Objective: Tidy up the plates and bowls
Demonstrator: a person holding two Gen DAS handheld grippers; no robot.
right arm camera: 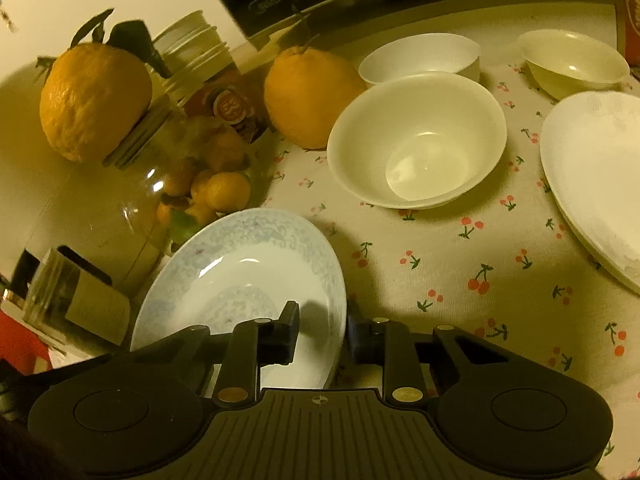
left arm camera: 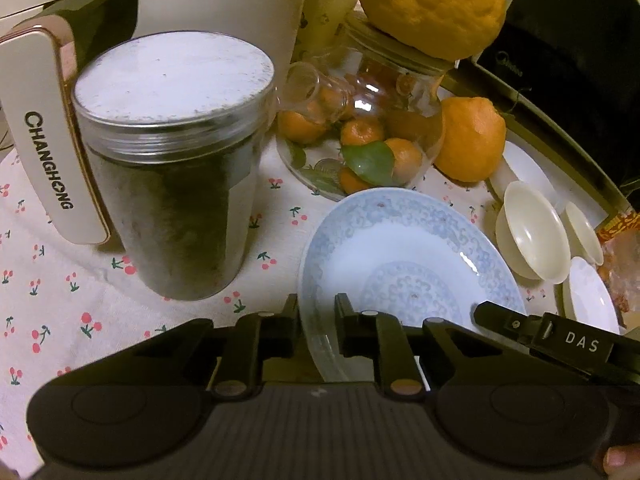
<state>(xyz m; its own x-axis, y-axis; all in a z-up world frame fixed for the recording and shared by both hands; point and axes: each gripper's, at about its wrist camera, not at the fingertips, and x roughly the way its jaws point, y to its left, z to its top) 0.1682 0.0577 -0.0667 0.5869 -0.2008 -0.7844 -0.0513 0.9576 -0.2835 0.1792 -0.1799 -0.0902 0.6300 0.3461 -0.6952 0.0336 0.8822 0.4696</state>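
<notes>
Two tools, left tool (left arm camera: pixel 317 312) & right tool (right arm camera: pixel 322 322), each pinch opposite rims of the blue plate (right arm camera: pixel 244 272), which sits just in front of the fruit jar (right arm camera: pixel 132 200). Nothing's stacked yet: big bowl (right arm camera: pixel 416 140), 2 small bowls & white plate (right arm camera: pixel 596 176) lie scattered beyond the blue plate on the counter (right arm camera: pixel 440 280).

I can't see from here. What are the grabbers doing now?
Left gripper and right gripper each clamped on the blue-patterned white plate, opposite rims. Tall lidded glass jar stands close beside it.
</notes>
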